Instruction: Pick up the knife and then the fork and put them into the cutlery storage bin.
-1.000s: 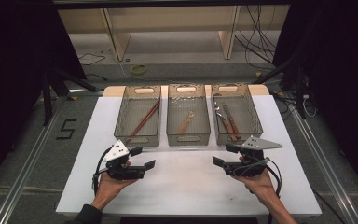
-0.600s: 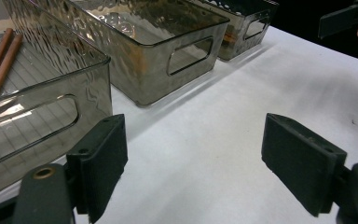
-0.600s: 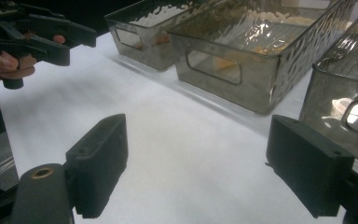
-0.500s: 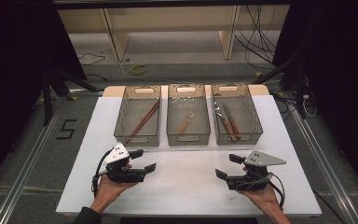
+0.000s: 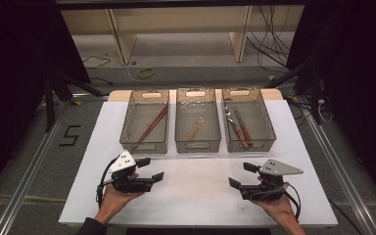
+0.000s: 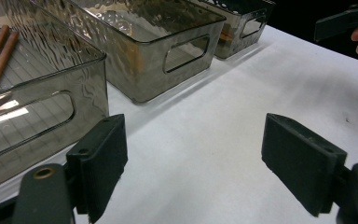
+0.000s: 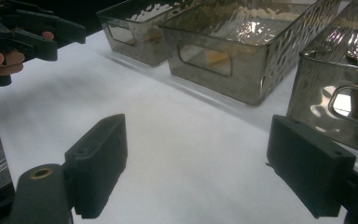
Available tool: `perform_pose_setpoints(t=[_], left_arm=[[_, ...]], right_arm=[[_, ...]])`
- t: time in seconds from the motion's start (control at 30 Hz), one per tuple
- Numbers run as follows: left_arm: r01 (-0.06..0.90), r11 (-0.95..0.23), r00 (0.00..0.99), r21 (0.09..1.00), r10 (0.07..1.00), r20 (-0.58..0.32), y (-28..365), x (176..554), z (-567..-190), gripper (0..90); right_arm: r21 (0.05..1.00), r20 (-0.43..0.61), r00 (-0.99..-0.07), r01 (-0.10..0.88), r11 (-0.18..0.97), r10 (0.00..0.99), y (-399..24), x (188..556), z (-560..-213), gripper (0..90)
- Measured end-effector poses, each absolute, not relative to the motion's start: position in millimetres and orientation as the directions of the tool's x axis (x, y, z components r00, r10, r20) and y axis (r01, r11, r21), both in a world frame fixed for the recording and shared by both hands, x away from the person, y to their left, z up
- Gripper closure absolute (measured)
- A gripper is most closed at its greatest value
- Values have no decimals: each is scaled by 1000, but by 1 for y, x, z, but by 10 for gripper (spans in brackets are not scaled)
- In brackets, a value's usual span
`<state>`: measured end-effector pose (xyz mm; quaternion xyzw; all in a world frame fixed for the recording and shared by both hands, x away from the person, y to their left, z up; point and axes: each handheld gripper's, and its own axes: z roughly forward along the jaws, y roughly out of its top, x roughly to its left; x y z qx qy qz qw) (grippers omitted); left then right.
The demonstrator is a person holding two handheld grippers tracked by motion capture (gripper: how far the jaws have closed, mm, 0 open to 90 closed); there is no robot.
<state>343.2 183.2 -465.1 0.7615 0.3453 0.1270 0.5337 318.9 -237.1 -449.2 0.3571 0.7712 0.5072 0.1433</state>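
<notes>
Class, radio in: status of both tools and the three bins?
Left tool open, empty. Right tool open, empty. Three bins untouched; cutlery inside. White mat between tools bare.

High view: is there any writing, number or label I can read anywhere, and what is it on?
"5": a dark numeral marked on the grey floor left of the white table.
No other text can be read: the three bins and both sets of tongs, left and right, bear no legible label.
</notes>
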Motion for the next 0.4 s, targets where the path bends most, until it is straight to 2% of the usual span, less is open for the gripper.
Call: perform_pose_setpoints(t=[0.4], left_arm=[[390, -192, 728, 901, 663, -174, 184, 344, -465, 217]], right_arm=[[886, 140, -699, 405, 227, 702, -238, 320, -450, 212]])
